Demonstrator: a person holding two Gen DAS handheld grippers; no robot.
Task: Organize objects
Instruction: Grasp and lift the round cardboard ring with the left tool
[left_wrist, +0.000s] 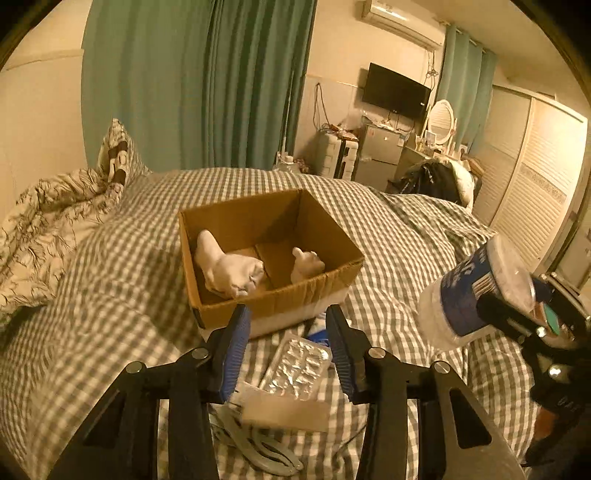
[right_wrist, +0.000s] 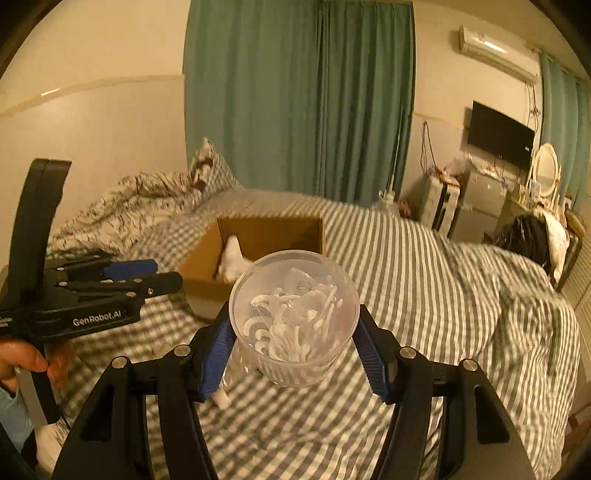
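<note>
An open cardboard box (left_wrist: 314, 291) stands on the checked bed, with white socks (left_wrist: 229, 269) inside; it also shows in the right wrist view (right_wrist: 207, 284). My left gripper (left_wrist: 288, 350) is open and empty, just before the box's near wall, above a foil blister pack (left_wrist: 299, 365). My right gripper (right_wrist: 295, 350) is shut on a clear plastic jar (right_wrist: 295, 317) of small white items, held above the bed to the right of the box. The jar, with a blue label, also shows in the left wrist view (left_wrist: 469, 291).
Metal scissors (left_wrist: 255, 446), a pale flat card (left_wrist: 288, 410) and a blue-white packet (left_wrist: 317, 332) lie on the checked bedcover (left_wrist: 110, 295) under my left gripper. A rumpled duvet (left_wrist: 48, 225) lies at the left. Furniture stands beyond the bed's far side.
</note>
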